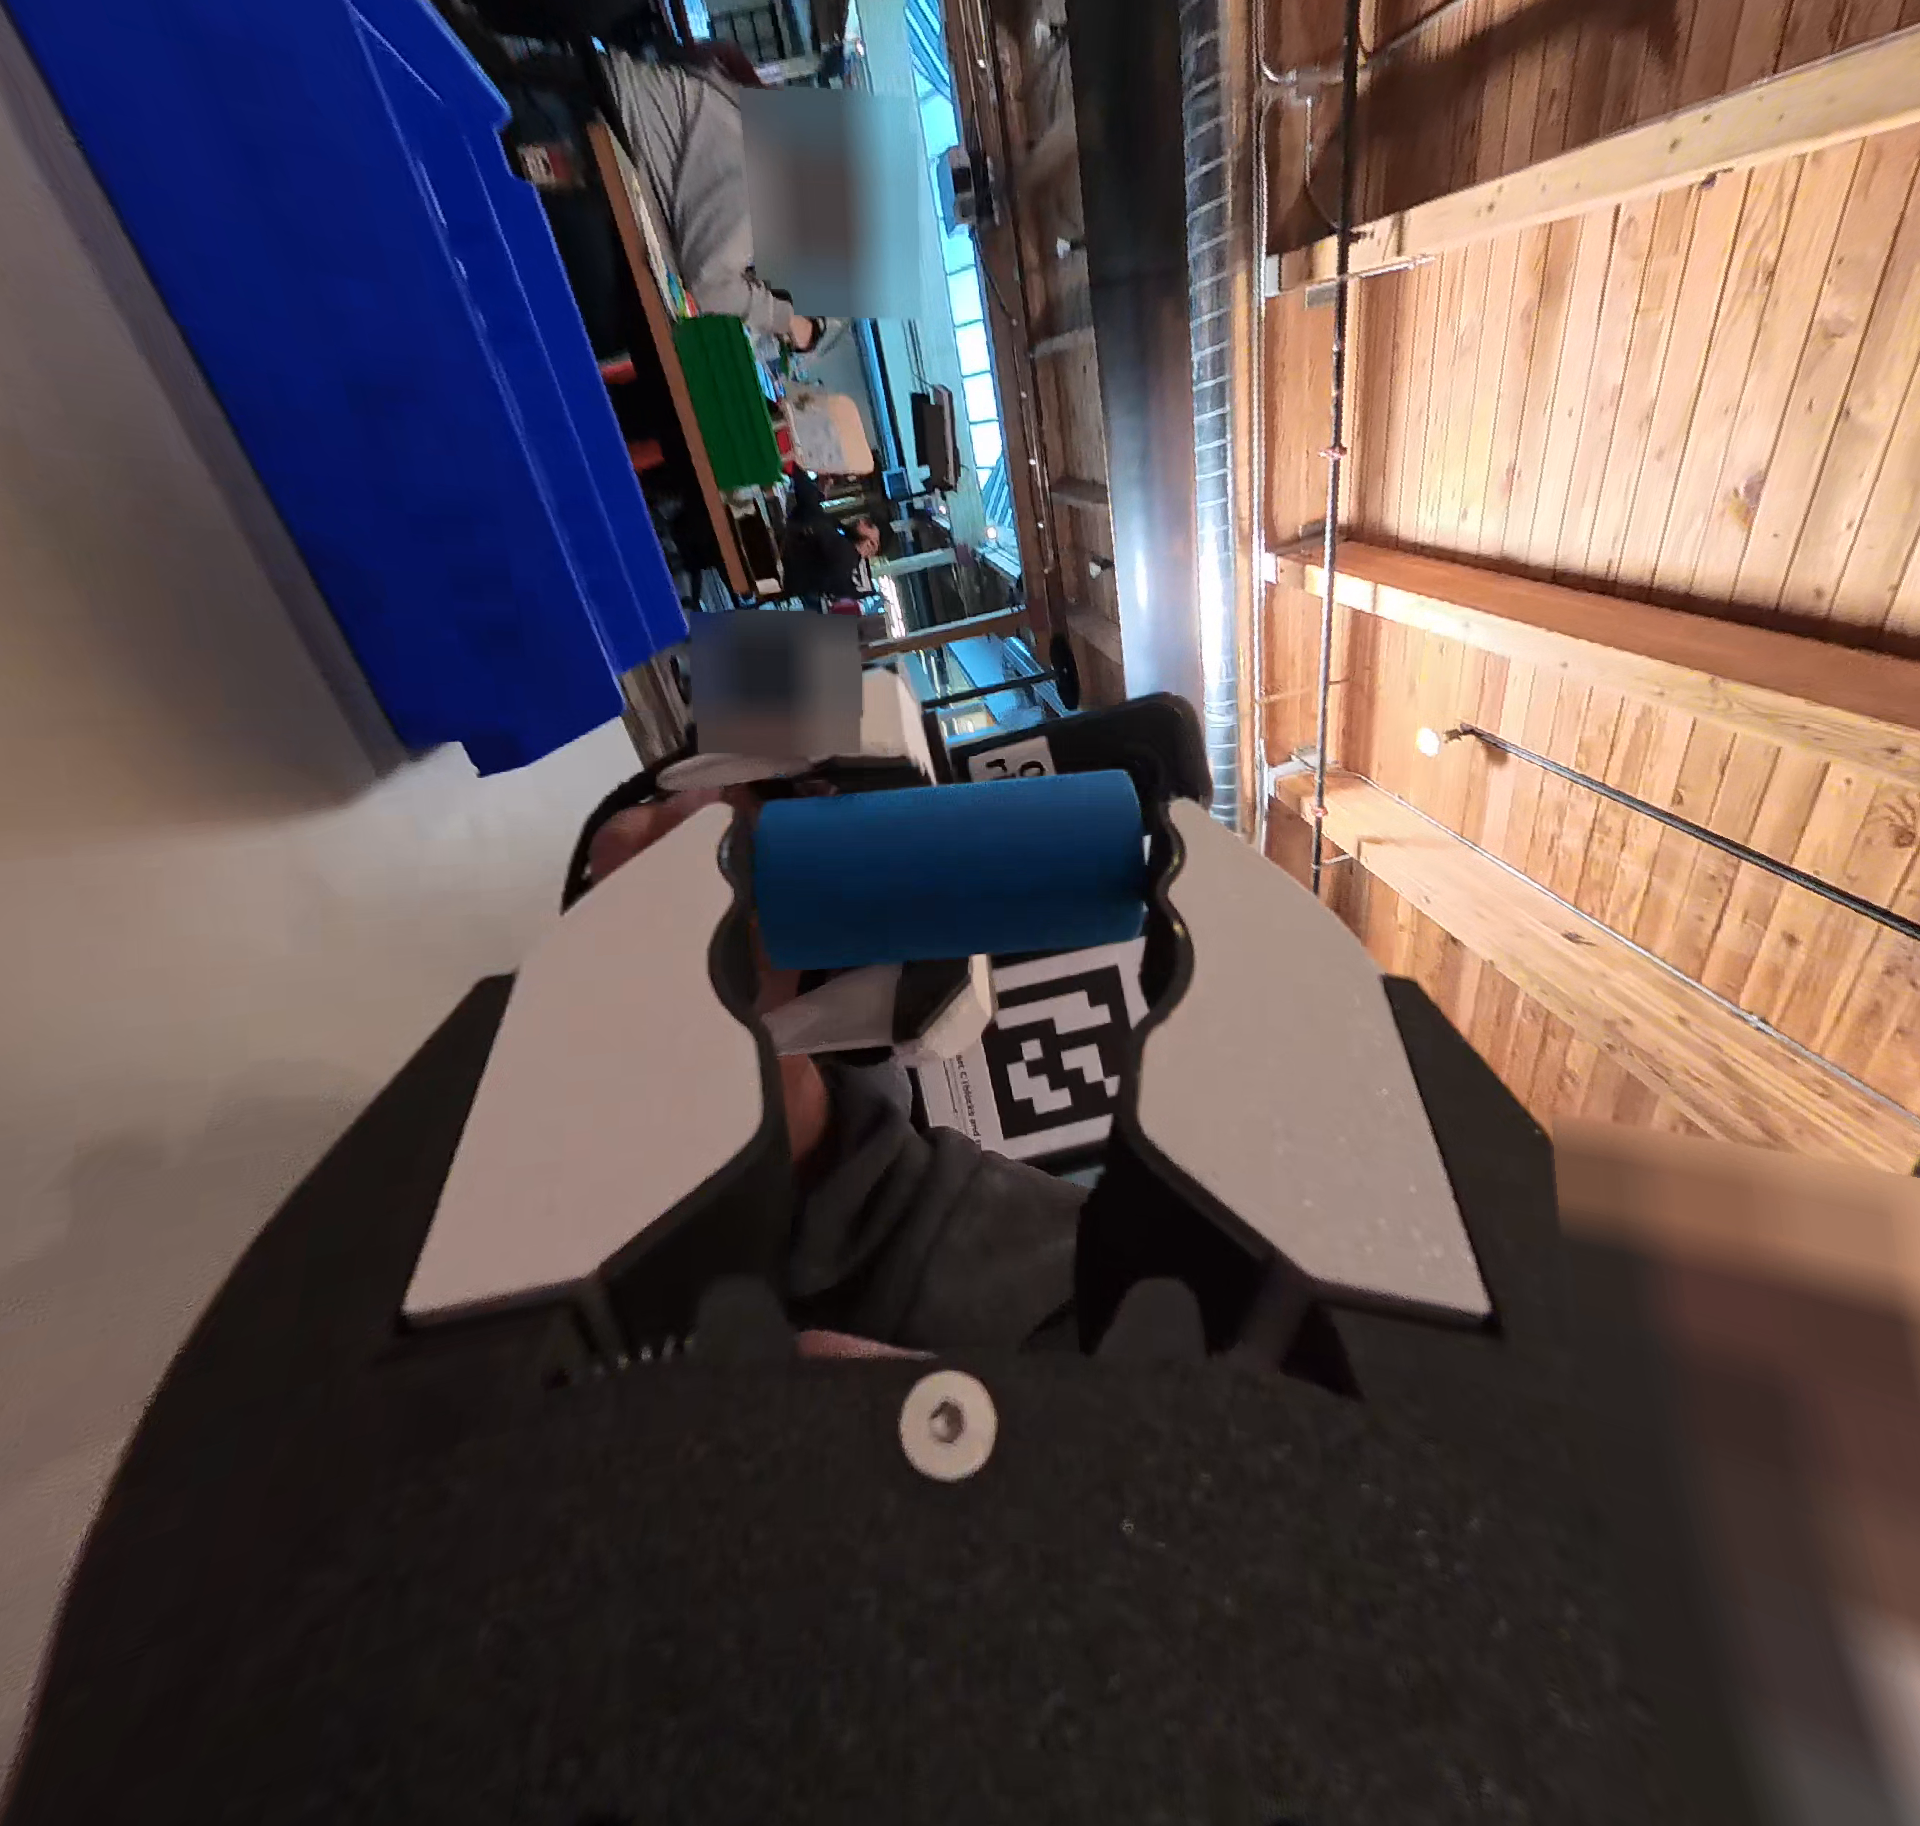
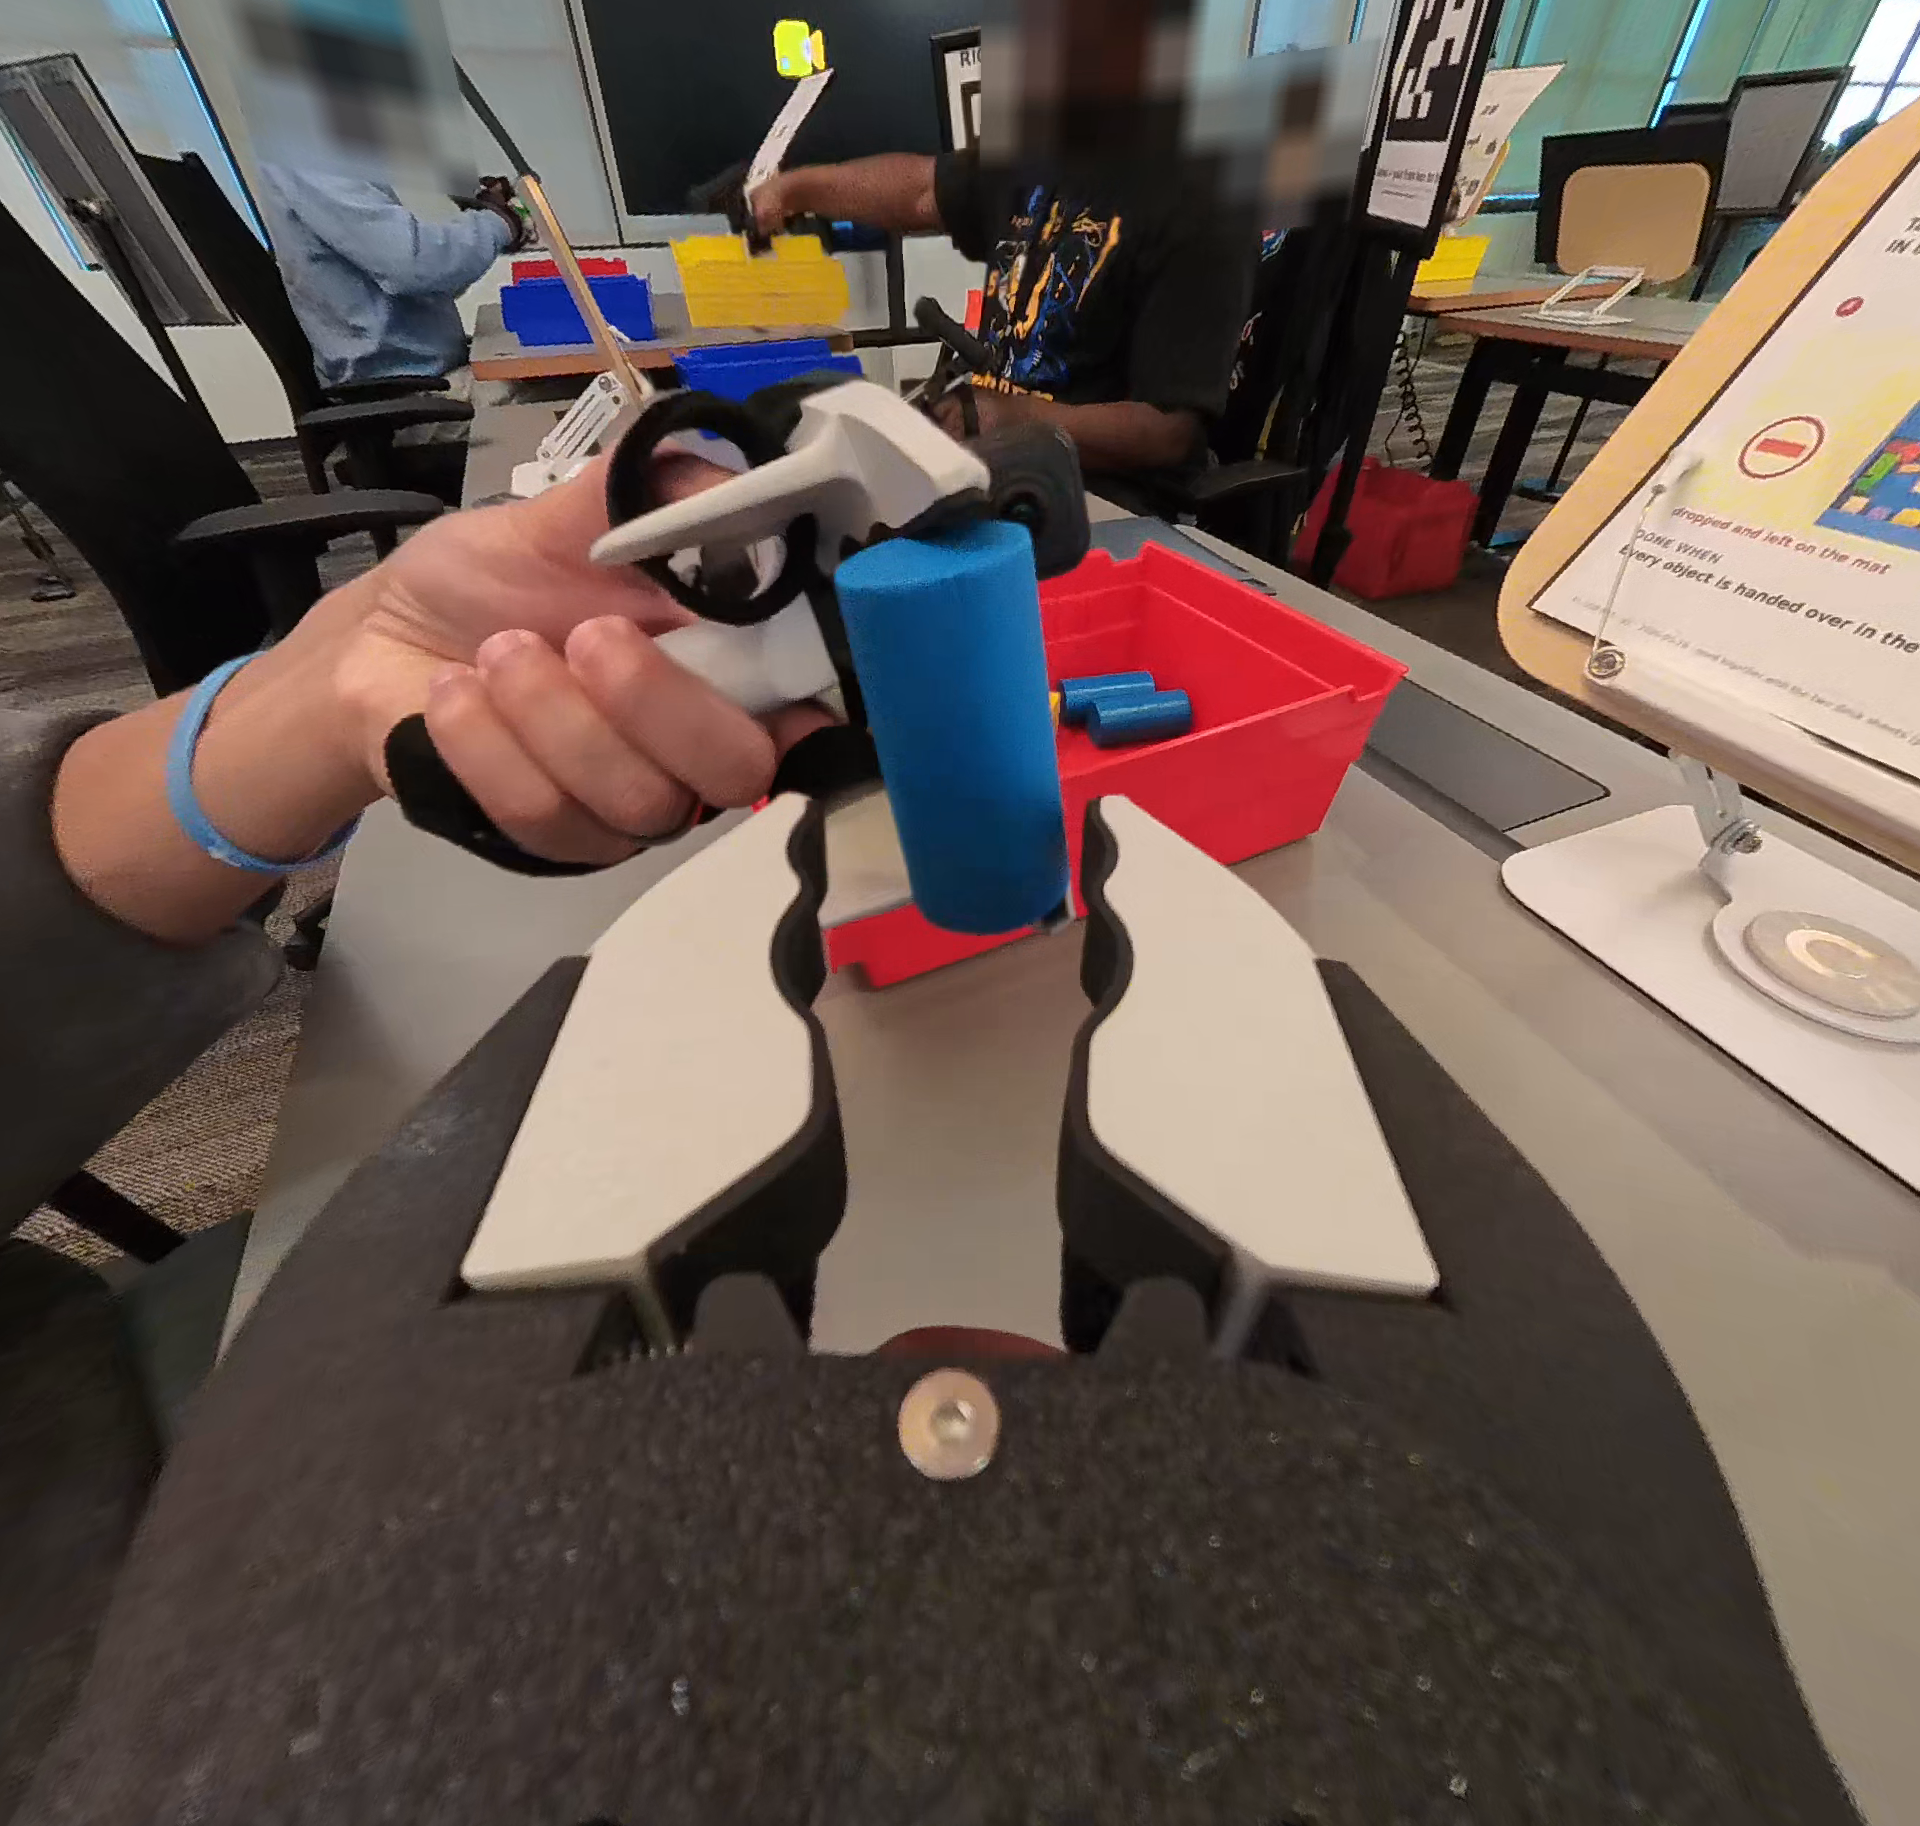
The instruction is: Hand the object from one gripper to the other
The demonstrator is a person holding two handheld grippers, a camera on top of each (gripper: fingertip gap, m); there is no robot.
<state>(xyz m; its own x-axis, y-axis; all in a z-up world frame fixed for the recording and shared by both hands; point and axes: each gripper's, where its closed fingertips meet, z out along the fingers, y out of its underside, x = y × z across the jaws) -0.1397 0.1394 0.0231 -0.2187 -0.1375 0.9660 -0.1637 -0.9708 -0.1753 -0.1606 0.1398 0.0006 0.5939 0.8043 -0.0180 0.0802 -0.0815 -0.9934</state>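
Observation:
A blue foam cylinder (image 1: 945, 867) sits between my left gripper's (image 1: 951, 872) fingertips, clamped end to end, so the left gripper is shut on it. In the right wrist view the cylinder (image 2: 951, 716) stands nearly upright in the air, held by the left gripper, whose white handle (image 2: 862, 467) is in a person's hand (image 2: 540, 696). My right gripper (image 2: 951, 841) is open, with its two fingertips on either side of the cylinder's lower end and a gap on each side. The right gripper's marker tag (image 1: 1055, 1049) shows just behind the cylinder in the left wrist view.
A red bin (image 2: 1247, 789) holding small blue cylinders (image 2: 1122, 706) stands on the grey table (image 2: 1403, 1205) behind the cylinder. An instruction board (image 2: 1766, 529) on a white stand (image 2: 1621, 903) is at the right. A blue bin (image 1: 312, 322) shows at the left. People sit at other tables.

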